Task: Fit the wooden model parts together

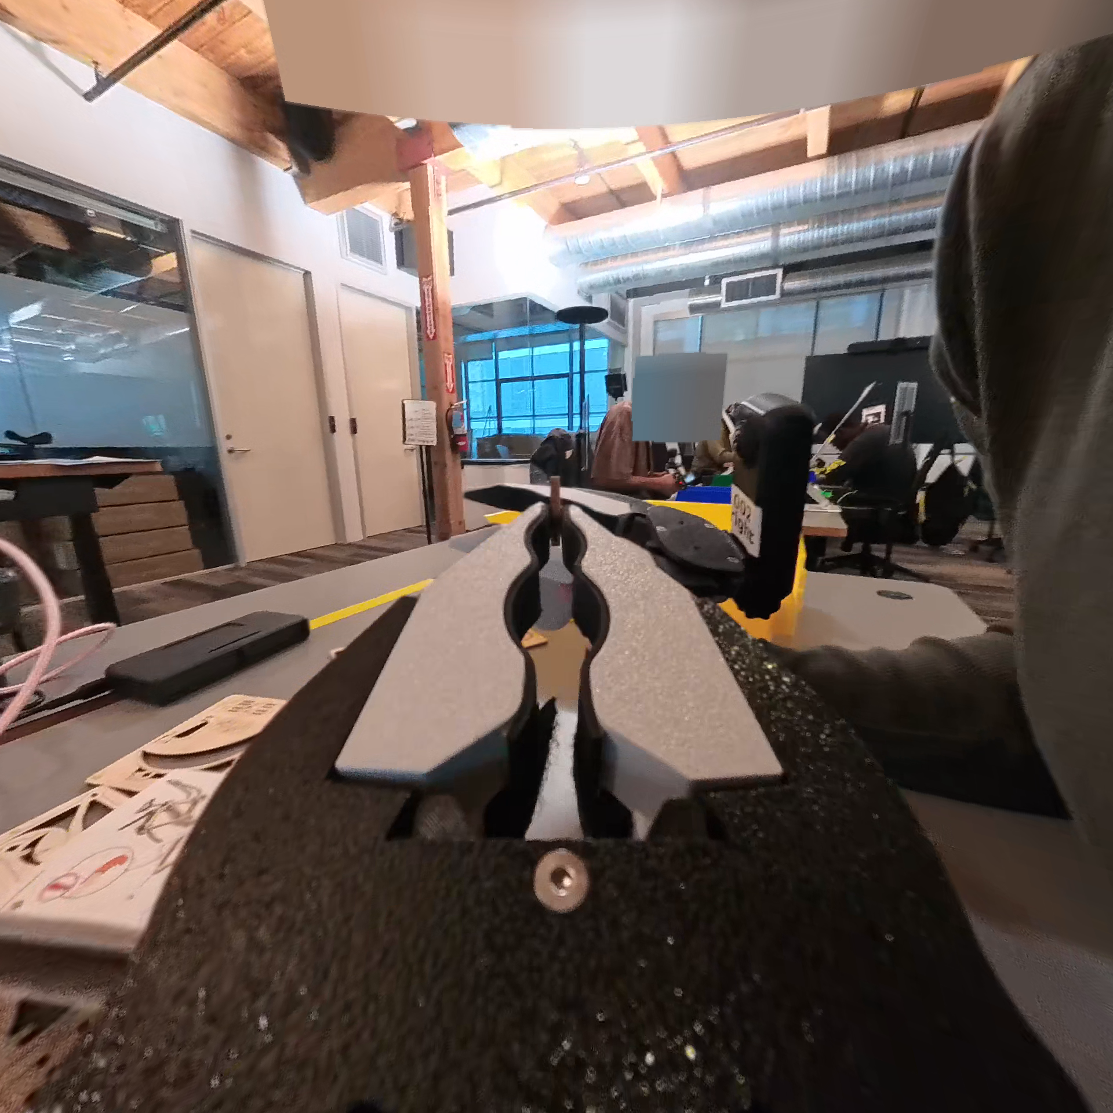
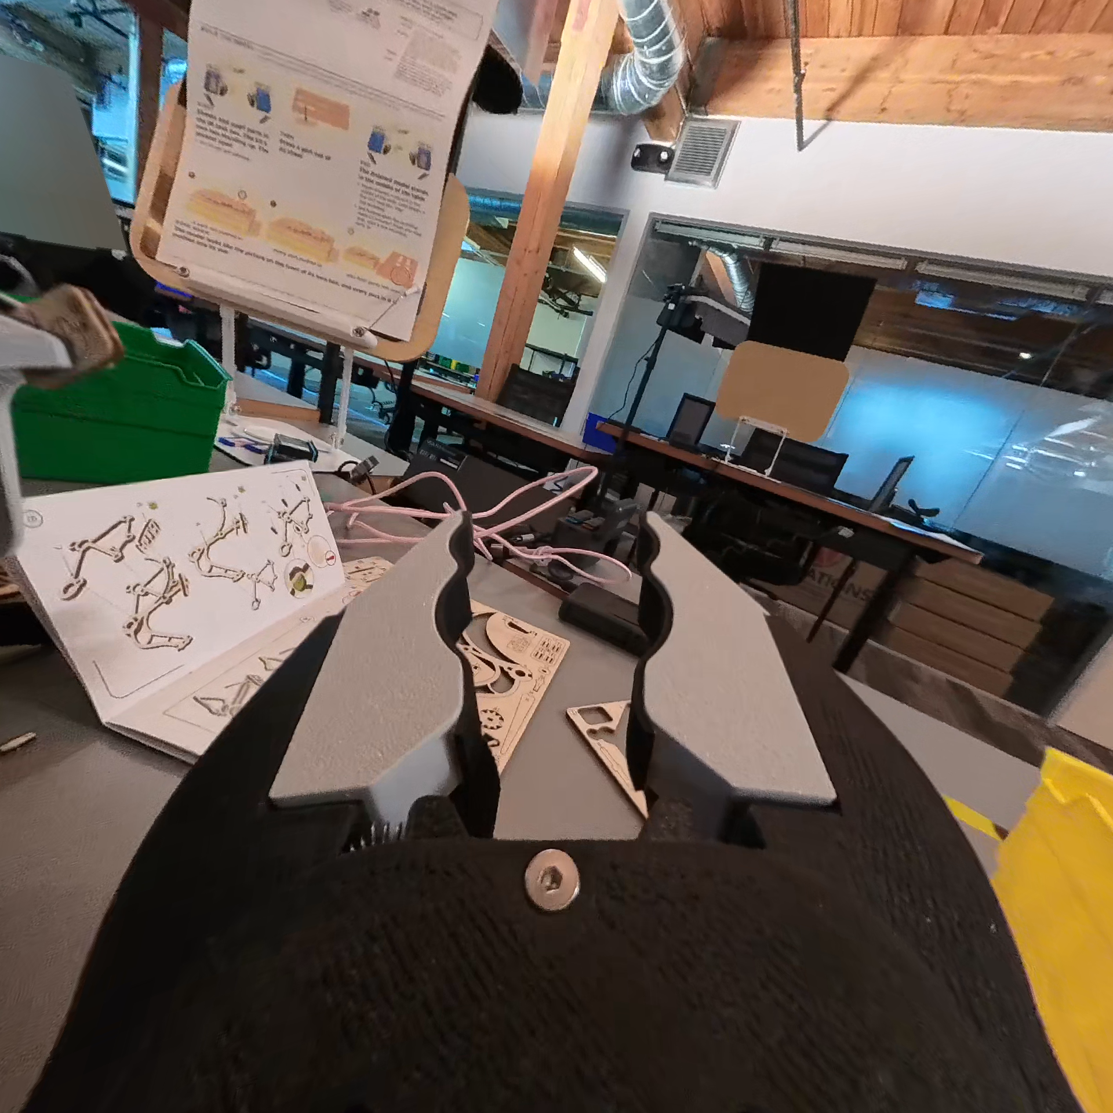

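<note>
Left tool closed tight at the centre of the left wrist frame, grey fingers pressed on a thin, flat brown wooden model piece pinched right at the tips. Piece seen edge-on there: long axis upright, upper end poking just above the fingertips, lower end down between the pads. Same piece visible at the far left edge of the right wrist frame, tan and rounded, jutting from the grey fingertip and angled toward the lower right.

Right tool in the centre of the right wrist frame, standing wide with nothing between its fingers, held above the grey desk. Below the gap, on the desk: a flat laser-cut wooden sheet of model parts, and just right of it a triangular wooden cut-out piece with one corner toward the lower right. Further cut wooden sheets at the lower left of the left wrist frame, beside that tool's black body. Open white instruction booklet standing at middle left of the right wrist frame, well apart from the held piece above it.
</note>
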The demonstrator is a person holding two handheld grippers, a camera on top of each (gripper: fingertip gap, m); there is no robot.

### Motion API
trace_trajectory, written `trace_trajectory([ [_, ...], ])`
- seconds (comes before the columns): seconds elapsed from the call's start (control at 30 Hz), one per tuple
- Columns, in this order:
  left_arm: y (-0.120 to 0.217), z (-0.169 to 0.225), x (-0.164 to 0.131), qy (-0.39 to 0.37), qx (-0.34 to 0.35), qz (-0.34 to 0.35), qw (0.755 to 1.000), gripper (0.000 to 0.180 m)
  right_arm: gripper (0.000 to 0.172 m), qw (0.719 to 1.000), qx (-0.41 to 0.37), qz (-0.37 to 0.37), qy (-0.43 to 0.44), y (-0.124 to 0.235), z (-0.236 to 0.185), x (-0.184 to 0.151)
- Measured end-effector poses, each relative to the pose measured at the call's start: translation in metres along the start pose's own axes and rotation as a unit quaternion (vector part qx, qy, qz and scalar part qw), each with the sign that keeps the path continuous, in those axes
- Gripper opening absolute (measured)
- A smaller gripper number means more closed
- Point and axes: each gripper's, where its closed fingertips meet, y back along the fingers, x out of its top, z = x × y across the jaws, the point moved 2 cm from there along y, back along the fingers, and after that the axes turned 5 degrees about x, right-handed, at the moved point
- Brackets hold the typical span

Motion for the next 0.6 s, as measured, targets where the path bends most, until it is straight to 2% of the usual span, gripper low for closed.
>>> trace_trajectory([
  [0.13, 0.001, -0.003, -0.002, -0.012, 0.006, -0.008, 1.0, 0.0, 0.053, 0.996, 0.043, 0.061, -0.04, 0.008, -0.009, 0.016],
  [0.2, 0.002, 0.003, 0.0, -0.047, 0.0, -0.003, 0.999, 0.0, 0.053, 0.996, 0.037, 0.08, -0.021, 0.013, -0.011, 0.023],
  [0.47, -0.001, 0.022, -0.005, -0.115, -0.016, -0.015, 0.993, 0.001, 0.054, 0.997, -0.012, 0.069, 0.023, 0.034, -0.006, 0.033],
  [0.6, -0.002, 0.023, -0.005, -0.133, -0.011, -0.017, 0.991, 0.001, 0.053, 0.998, -0.01, 0.033, 0.043, 0.03, -0.006, 0.021],
])
